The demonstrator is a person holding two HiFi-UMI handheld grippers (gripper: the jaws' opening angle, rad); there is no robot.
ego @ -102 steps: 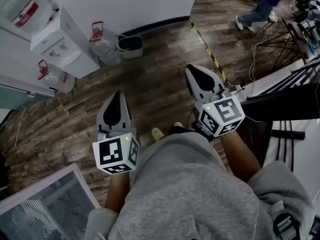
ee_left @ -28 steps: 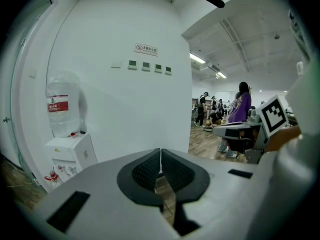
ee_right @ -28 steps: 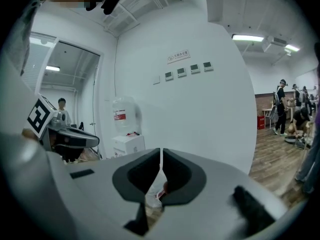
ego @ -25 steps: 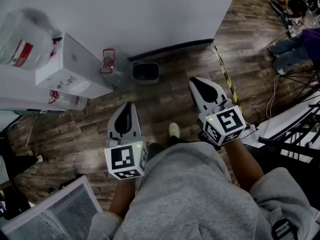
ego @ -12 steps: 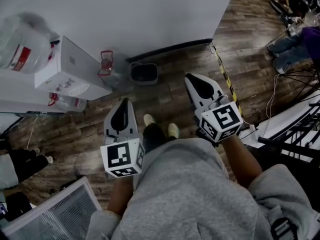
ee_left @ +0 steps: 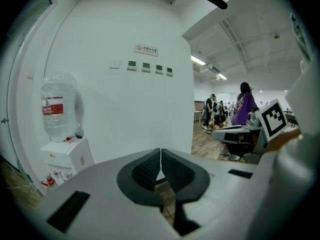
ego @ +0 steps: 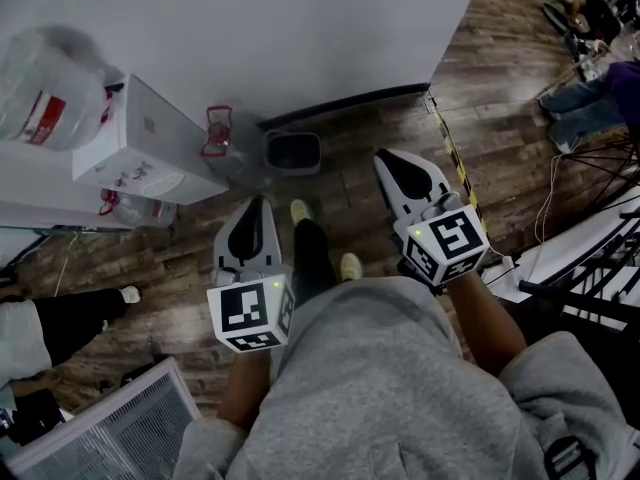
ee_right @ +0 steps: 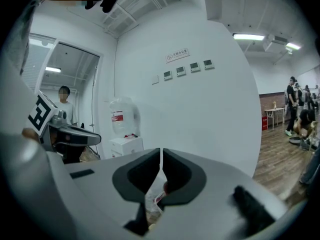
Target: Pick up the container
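Reference landmark: white water dispenser against the white wall, with a large clear bottle seated on top. To the right of the dispenser in the head view, at the foot of the wall on the wooden floor: small dark open-topped container, upright, untouched by either tool. Between dispenser and container, just beside the dispenser: clear jug with a red handle, standing on the floor. At the near side of the dispenser base: second jug, also clear with red parts. Left hand-held gripper fully closed, pads pressed together along a thin seam, nothing between them; held in the air on the wearer's side of the dispenser, tip directed toward the wall. Right hand-held gripper likewise closed and empty, pads meeting at the tip; held farther right of the dispenser than the container, apart from it and above the floor. Through the notch beneath the closed right jaws, in the right gripper view: part of a clear plastic item with red on it, beyond the tool and not gripped. Between the two tools, on the floor: wearer's light shoes, one ahead of the other. Below the dispenser at the head view's left edge: another person's leg in dark trousers. Farther below the dispenser, in that view's bottom-left corner: slatted metal grille.
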